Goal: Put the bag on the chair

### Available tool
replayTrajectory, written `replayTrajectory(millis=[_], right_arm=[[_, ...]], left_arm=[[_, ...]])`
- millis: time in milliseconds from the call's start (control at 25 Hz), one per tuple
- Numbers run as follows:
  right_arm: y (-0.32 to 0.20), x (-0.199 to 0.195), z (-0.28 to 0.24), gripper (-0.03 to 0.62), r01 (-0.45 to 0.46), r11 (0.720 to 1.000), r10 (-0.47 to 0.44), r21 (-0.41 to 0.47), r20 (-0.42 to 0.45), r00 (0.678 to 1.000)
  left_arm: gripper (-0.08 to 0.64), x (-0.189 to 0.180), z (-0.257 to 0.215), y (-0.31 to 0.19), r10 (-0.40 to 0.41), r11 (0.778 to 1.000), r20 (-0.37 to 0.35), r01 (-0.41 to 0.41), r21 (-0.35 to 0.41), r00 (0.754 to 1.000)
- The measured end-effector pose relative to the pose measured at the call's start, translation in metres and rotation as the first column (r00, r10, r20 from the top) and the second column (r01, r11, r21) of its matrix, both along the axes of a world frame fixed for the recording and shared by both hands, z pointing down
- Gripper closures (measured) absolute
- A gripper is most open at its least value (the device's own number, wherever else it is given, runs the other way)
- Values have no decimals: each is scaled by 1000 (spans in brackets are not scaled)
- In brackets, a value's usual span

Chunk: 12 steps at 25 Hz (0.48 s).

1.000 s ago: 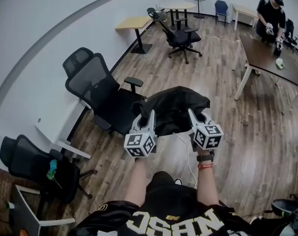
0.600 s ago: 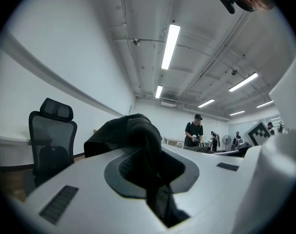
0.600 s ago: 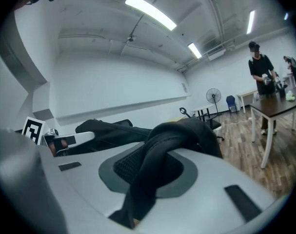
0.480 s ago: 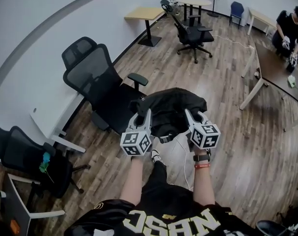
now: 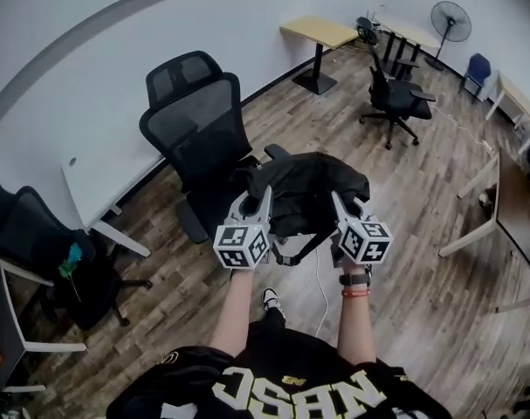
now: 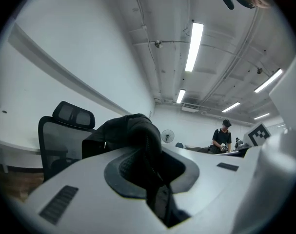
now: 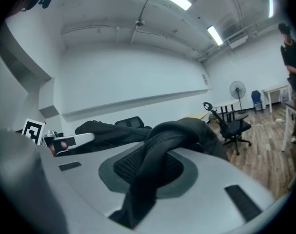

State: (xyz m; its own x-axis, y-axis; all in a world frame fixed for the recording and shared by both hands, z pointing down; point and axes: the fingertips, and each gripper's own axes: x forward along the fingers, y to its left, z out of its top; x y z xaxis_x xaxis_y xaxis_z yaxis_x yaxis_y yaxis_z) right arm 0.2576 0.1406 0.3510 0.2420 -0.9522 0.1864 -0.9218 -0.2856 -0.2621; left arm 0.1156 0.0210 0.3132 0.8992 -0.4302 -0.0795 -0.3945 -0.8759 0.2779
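A black bag [image 5: 306, 188] hangs in the air between my two grippers, above the floor in front of a black mesh office chair [image 5: 199, 133]. My left gripper [image 5: 266, 201] is shut on the bag's left strap [image 6: 147, 152], which runs between the jaws. On the other side, my right gripper [image 5: 336, 204] is shut on another black strap [image 7: 152, 172]. The bag's left edge overlaps the chair's seat and armrest [image 5: 276, 152] in the head view. The chair's headrest [image 6: 73, 114] shows left of the bag in the left gripper view.
A white desk [image 5: 99, 190] stands along the wall left of the chair, with a second black chair [image 5: 46, 251] beside it. Farther back are a wooden table [image 5: 319, 33], another office chair [image 5: 395, 99] and a fan [image 5: 450, 20]. A white cable [image 5: 320, 278] lies on the wood floor.
Both grippers have carried the bag toward the black mesh chair, which now sits closer and more central in the head view. The grip on both straps is unchanged.
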Motion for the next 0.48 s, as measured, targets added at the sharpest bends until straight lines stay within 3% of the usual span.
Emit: replayTrajectory(millis=[320,480], right_arm=[[-155,1,5,526,191,981,-191,-22,-1,981],[-220,-13,27,526,285,958,-285,-27,-7,959]], left_arm=[[500,-16,7,-132,-167,985,-16,167,-34,986],[500,-38,30,-181,-257,966,-25,256,-39,966]])
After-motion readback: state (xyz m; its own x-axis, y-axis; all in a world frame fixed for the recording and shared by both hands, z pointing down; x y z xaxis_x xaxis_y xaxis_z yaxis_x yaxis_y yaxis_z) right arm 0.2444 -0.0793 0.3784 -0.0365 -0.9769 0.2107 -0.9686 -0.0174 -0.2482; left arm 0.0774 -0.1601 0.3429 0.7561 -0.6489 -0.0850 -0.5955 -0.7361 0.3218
